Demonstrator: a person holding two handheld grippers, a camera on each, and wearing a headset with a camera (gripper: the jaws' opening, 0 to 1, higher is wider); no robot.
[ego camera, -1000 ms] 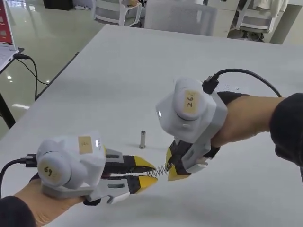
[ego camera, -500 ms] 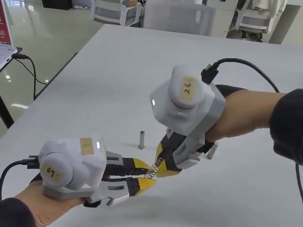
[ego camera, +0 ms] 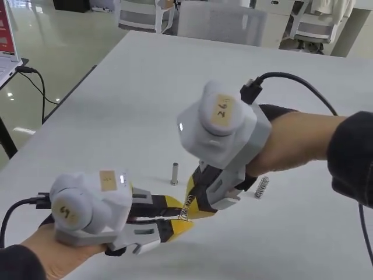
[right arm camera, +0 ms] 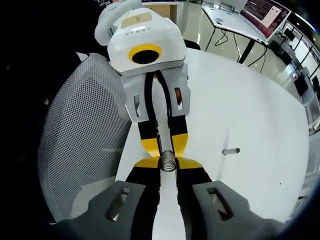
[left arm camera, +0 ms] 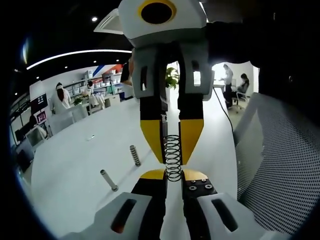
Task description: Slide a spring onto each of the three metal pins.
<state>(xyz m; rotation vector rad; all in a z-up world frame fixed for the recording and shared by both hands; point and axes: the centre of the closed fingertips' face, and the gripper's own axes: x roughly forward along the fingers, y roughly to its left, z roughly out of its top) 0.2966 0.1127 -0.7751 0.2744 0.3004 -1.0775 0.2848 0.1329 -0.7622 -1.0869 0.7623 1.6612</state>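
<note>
White bench (ego camera: 116, 105), left hand-held gripper (left arm camera: 173, 176) and right hand-held gripper (right arm camera: 168, 165) were clenched on opposite ends of one spring (left arm camera: 173, 152), metal pin (ego camera: 174, 173) was stood upright nearby, second spring (ego camera: 261, 186) was laid loose, caught in head and left gripper views.

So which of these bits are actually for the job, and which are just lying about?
For the job: left claw, right claw, held spring, loose spring, metal pin.
Lying about: mesh chair, laptop.
</note>
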